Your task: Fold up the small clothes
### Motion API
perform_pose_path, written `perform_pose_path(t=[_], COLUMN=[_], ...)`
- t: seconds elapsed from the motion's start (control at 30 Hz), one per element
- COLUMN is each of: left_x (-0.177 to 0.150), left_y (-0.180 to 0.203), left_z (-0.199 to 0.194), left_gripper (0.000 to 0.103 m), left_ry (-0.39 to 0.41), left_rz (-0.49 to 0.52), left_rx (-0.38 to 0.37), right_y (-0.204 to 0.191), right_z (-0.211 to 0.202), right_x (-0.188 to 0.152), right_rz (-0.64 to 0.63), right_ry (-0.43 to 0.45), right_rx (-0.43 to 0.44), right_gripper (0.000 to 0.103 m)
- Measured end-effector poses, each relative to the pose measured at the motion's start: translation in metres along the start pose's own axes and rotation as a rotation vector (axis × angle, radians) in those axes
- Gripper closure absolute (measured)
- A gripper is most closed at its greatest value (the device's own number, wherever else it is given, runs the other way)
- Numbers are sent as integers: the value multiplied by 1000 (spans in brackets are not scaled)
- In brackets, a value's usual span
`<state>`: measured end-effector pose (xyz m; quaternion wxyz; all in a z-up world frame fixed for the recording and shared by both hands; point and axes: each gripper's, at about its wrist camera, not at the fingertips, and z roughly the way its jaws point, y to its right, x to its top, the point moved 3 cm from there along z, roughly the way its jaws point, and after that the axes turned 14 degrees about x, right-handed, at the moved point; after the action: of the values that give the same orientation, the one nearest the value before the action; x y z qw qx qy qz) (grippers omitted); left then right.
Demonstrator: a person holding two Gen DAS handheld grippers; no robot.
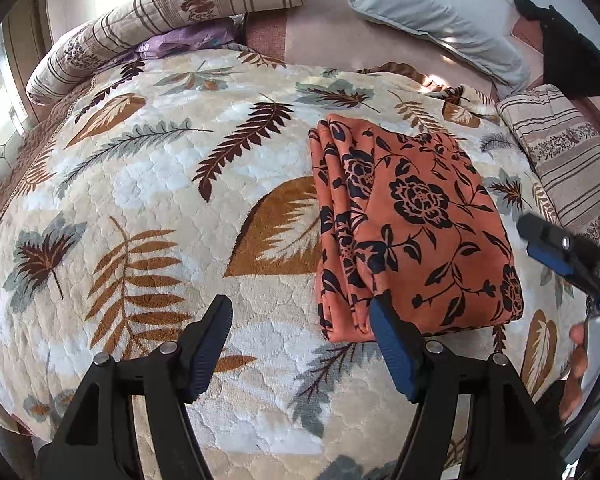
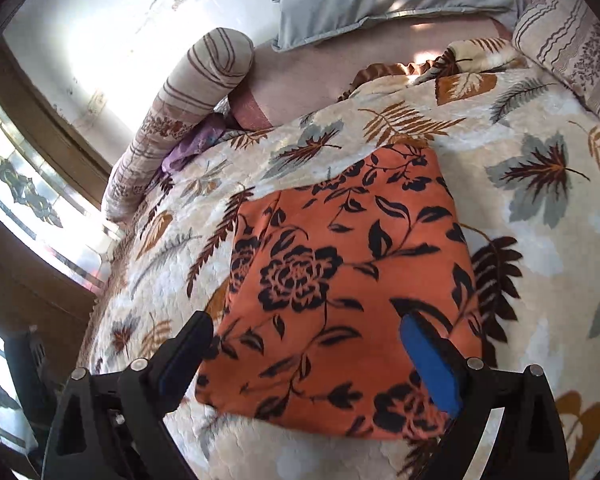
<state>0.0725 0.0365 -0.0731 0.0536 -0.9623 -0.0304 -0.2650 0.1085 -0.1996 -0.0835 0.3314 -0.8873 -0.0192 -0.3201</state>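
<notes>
Lying folded on the leaf-print blanket (image 1: 140,184): orange flowered cloth (image 1: 412,224).
Hovering released, nothing pinched: left gripper (image 1: 304,320) tilted down at the cloth's near left corner; right gripper (image 2: 308,344) spread wide over its near edge, pads clear of fabric.

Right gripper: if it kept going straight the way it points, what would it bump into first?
Most likely the folded orange floral cloth lying on the leaf-patterned blanket. The right gripper has open, empty jaws framing its near end, though depth is uncertain.

A leaf-print blanket (image 1: 148,216) covers the bed. A grey pillow (image 1: 440,16) lies beyond it, a striped bolster (image 1: 152,20) over purple cloth (image 1: 180,40).
</notes>
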Motion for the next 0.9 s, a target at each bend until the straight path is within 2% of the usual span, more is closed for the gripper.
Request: perform_pose_path(t=[0.23,0.27,0.33,0.37,0.47,0.57,0.7,0.9], left_x=[-6,-7,-7,-7,-5,-4,-3,-3], left_y=[5,5,7,8,10,12,14,12], left_z=[-39,-44,-52,-57,-68,-73,-76,-73], left_gripper=[27,26,20,13,13,12,8,8], left_ry=[65,77,101,120,181,203,237,212], left_rz=[7,7,12,9,-14,-16,2,-29], left_rx=[6,14,21,32,59,89,163,136], right_y=[-7,-7,-10,-12,-19,-25,-28,-35], right_z=[-42,-47,-55,-58,-65,-68,-75,-78], right_x=[-57,-62,-70,-72,-78,-79,-77,-73], right_rz=[-97,-98,-111,-121,-151,-184,-180,-209], right_ry=[19,27,29,28,30,15,27,28], right_rx=[-114,-119,-138,-152,-184,-245,-266,-309], right_gripper=[6,4,2,2,0,0,0,0])
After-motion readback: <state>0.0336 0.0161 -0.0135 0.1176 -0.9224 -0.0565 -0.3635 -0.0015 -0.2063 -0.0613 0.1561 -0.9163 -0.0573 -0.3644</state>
